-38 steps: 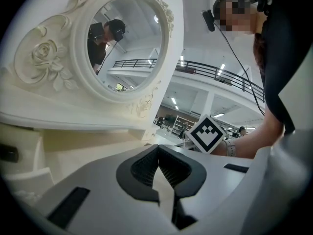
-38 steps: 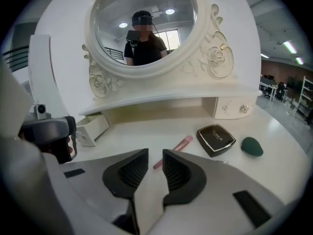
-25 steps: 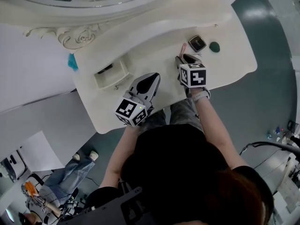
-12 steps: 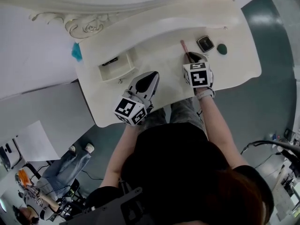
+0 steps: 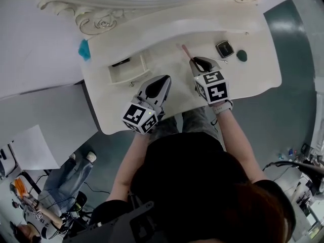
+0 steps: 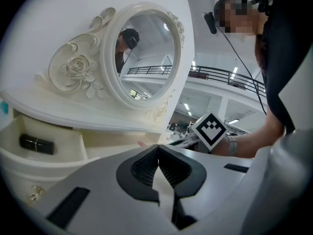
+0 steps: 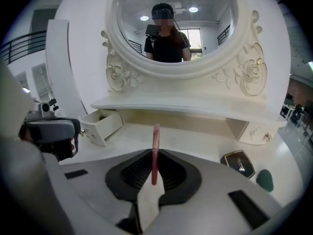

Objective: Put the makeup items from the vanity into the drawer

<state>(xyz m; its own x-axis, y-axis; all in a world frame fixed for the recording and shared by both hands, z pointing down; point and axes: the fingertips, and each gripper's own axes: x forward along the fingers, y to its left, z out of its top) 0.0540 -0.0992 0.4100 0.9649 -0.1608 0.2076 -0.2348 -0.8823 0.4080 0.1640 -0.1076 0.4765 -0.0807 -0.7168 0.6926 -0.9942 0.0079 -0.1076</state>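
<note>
My right gripper (image 5: 195, 61) is shut on a slim pink makeup stick (image 5: 185, 51), which stands up from between the pads (image 7: 155, 153); its jaws have just been closing on it. It hovers over the white vanity top (image 5: 167, 39). The small drawer (image 5: 126, 70) stands open at the left with a black tube (image 5: 120, 62) inside. A black compact (image 5: 225, 48) and a green sponge (image 5: 242, 55) lie at the right. My left gripper (image 5: 163, 80) is near the front edge, shut (image 6: 158, 148) and holding nothing. The drawer (image 6: 49, 141) and the black tube (image 6: 36, 142) also show in its view.
An ornate oval mirror (image 7: 173, 28) rises behind the top. A second small drawer (image 7: 254, 129) sits closed at the back right. A blue object (image 5: 84, 49) sticks out at the vanity's left end. Another person's legs (image 5: 71, 184) are on the floor at lower left.
The right gripper closed on the pink stick, lifted it off the top and carried it left, away from the compact. The left gripper has shifted only slightly.
</note>
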